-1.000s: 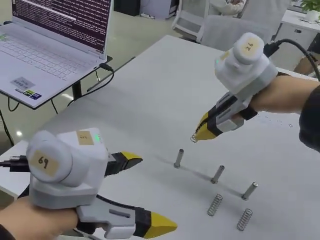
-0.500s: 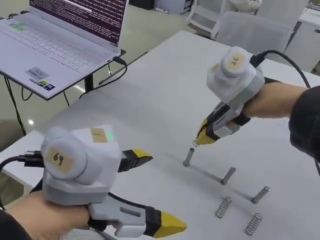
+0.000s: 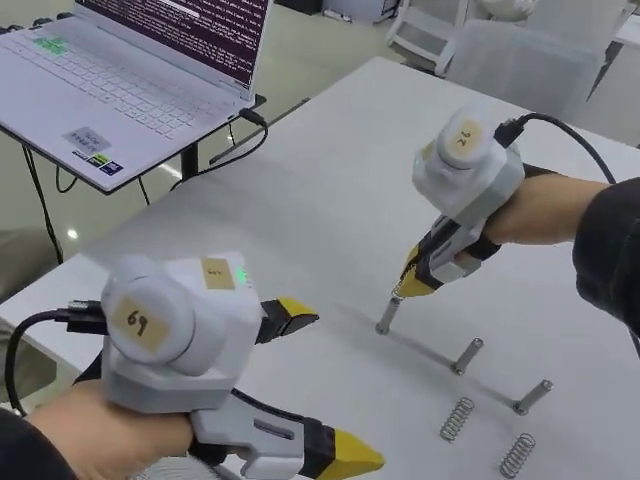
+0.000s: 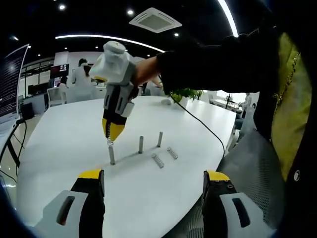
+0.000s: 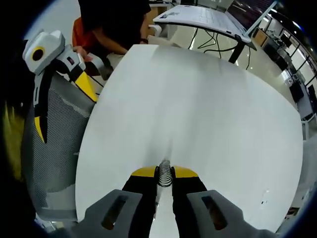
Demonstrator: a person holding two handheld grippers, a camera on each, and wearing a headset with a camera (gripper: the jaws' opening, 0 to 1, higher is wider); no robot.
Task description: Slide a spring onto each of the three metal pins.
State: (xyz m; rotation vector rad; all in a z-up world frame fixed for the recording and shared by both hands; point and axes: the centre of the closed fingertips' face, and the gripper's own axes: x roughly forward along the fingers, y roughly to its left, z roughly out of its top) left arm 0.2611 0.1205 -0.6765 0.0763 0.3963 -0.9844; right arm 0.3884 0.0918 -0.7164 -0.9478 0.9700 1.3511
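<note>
Head view. Left hand-held gripper (image 3: 328,388) low in the foreground above the near edge of the white bench (image 3: 330,180), jaws spread wide, nothing between them. Right hand-held gripper (image 3: 411,287) points down, its yellow tips just over the top of the first pin (image 3: 386,316). Second pin (image 3: 466,355) and third pin (image 3: 532,397) stand in a row with it, both bare. One loose spring (image 3: 456,418) and the other loose spring (image 3: 517,455) lie flat on the bench, near those two pins. Open laptop (image 3: 130,70) on a stand beyond the bench edge.

Left gripper view. Own jaws far apart, empty. Right hand-held gripper (image 4: 113,133) hangs over the first pin (image 4: 112,156). The held spring (image 4: 109,142) hangs upright from its tips, lower end at the pin top; whether it is over the pin I cannot tell.

Right gripper view. Right hand-held gripper (image 5: 165,174) closed on the held spring (image 5: 165,171), pinched between the jaw tips over the white bench. Left hand-held gripper (image 5: 63,106) at upper left, jaws apart, beside a grey mesh chair (image 5: 54,158).
</note>
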